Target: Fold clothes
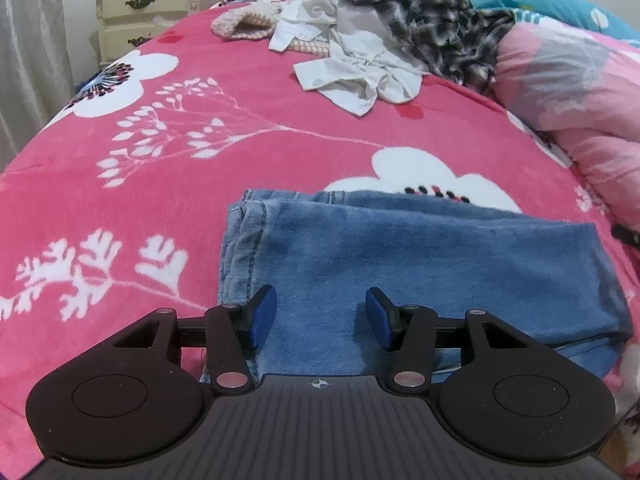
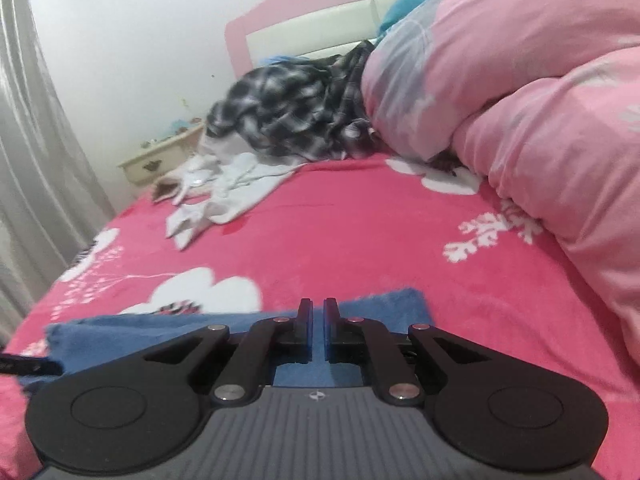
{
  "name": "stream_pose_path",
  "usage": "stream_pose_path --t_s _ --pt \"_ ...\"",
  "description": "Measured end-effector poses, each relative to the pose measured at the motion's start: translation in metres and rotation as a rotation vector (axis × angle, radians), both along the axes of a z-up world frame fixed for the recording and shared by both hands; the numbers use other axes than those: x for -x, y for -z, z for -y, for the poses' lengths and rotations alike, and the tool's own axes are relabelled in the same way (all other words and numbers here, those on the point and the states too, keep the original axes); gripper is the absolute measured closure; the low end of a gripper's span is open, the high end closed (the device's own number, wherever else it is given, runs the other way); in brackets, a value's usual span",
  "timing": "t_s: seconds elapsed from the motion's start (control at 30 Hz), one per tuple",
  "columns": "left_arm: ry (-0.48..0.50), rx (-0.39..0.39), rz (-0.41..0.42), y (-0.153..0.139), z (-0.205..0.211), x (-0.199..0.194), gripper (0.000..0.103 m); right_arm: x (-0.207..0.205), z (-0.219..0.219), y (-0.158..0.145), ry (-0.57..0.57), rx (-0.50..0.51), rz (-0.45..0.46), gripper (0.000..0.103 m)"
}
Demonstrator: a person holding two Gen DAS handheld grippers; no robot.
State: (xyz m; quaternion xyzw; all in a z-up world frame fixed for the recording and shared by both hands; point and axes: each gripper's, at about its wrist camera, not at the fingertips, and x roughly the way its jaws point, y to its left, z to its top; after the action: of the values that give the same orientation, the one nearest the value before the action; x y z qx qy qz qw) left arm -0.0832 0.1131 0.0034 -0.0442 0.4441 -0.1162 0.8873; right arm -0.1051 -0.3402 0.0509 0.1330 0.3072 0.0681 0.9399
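Folded blue jeans (image 1: pixel 400 260) lie flat on the pink flowered blanket (image 1: pixel 200 200) near its front edge, fleecy lining up and a stitched denim seam along their left side. My left gripper (image 1: pixel 320 300) hovers over the near left part of the jeans, open, blue pads wide apart and nothing gripped between them. In the right wrist view the jeans (image 2: pixel 120 336) run across below my right gripper (image 2: pixel 318 308). Its jaws stand almost together with only a thin slit, and no cloth is in it.
Toward the headboard (image 2: pixel 300 4) lies a pile of unfolded clothes: a black-and-white plaid shirt (image 1: pixel 420 12) and a crumpled white garment (image 1: pixel 360 76). A bulky pink quilt (image 1: pixel 580 100) fills the right side. A cream nightstand (image 1: pixel 160 4) and a grey curtain (image 1: pixel 24 60) stand left of the bed.
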Motion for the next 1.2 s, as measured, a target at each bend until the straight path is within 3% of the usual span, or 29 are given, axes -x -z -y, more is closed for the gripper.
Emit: stream_pose_path --t_s 0.13,0.4,0.53,0.67,1.2 --pt "0.013 0.026 0.044 -0.022 -0.002 0.013 0.054 0.014 -0.006 -0.008 -0.032 -0.079 -0.021 0.097" --pt "0.111 0.081 0.096 -0.052 0.014 0.032 0.05 0.025 -0.036 -0.013 -0.135 -0.098 -0.025 0.095" --pt "0.169 0.095 0.084 -0.05 0.029 0.035 0.049 0.03 -0.043 -0.013 -0.168 -0.096 -0.031 0.095" --pt "0.226 0.099 0.056 -0.043 0.042 0.038 0.049 0.034 -0.043 -0.012 -0.173 -0.099 -0.047 0.087" --pt "0.397 0.096 -0.02 -0.025 0.073 0.053 0.048 0.035 -0.049 -0.001 -0.242 -0.162 -0.115 0.082"
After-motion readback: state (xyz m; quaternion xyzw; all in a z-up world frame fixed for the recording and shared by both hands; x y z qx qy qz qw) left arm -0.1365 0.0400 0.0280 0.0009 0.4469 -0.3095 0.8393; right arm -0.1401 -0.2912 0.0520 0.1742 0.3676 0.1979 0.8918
